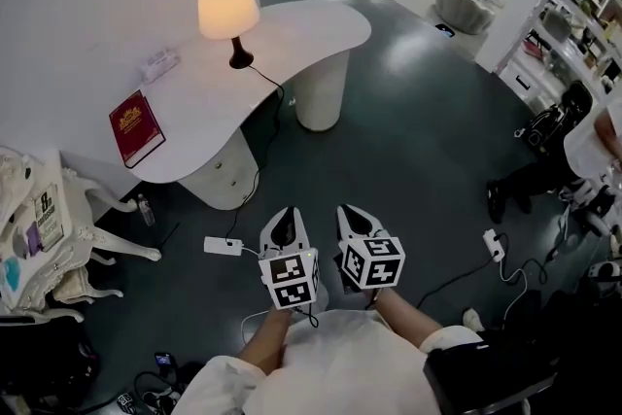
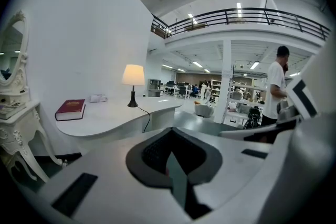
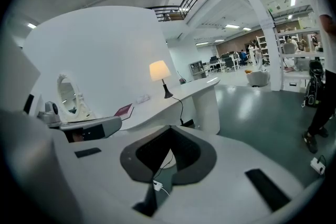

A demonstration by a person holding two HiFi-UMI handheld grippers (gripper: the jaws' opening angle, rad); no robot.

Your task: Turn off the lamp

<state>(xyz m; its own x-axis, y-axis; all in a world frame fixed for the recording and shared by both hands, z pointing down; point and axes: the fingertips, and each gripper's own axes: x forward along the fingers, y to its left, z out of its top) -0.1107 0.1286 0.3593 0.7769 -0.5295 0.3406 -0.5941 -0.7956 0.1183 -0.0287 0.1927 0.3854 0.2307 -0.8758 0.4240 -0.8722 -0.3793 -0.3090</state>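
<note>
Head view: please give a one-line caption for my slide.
From above, the left gripper and right gripper, both empty, point toward the lit lamp on the curved white table.

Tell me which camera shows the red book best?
The head view: it looks down on the red book, showing its whole cover. The left gripper view sees it low, side-on; the right gripper view, small and distant.

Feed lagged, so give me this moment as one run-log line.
lamp: lit, on white table | left gripper: shut, empty | right gripper: shut, empty | both short of lamp | task: not done
</note>
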